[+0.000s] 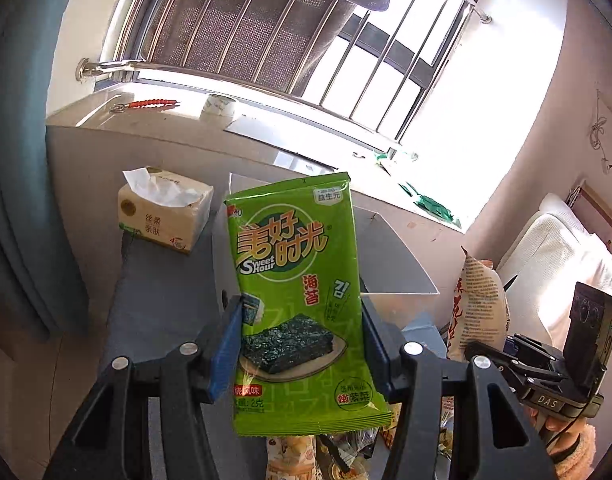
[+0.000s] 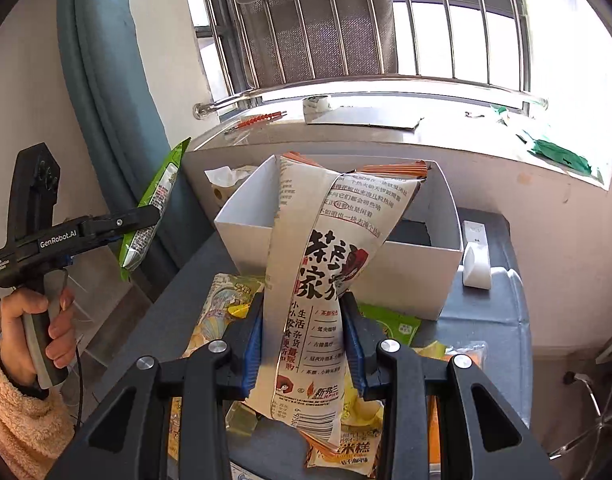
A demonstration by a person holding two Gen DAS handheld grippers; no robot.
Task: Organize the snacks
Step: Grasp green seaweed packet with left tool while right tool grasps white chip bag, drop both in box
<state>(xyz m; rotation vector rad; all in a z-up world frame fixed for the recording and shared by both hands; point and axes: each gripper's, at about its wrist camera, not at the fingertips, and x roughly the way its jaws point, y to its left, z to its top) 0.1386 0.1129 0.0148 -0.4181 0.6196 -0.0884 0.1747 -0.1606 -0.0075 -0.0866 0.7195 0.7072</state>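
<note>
Two snack packs are up off the table, one in each gripper. The left gripper [image 1: 302, 344] has its blue pads [image 1: 226, 352] closed on the lower edges of a green seaweed pack [image 1: 298, 292], which stands upright with its printed face to the camera. The right gripper [image 2: 302, 344] is clamped on the lower half of a tall white snack bag [image 2: 326, 272], its top leaning over the near wall of a white box [image 2: 406, 276].

The box sits open on the grey table [image 2: 502, 312], and what lies inside it cannot be told. More snack packs [image 2: 222, 308] lie in a loose pile on the table under the right gripper, just in front of the box. A tissue pack [image 1: 166, 208] stands at the far left of the table, near the box. A white remote [image 2: 476, 256] rests on the table just beside the box's right wall. Behind everything runs a windowsill [image 2: 446, 136] under a barred window.
</note>
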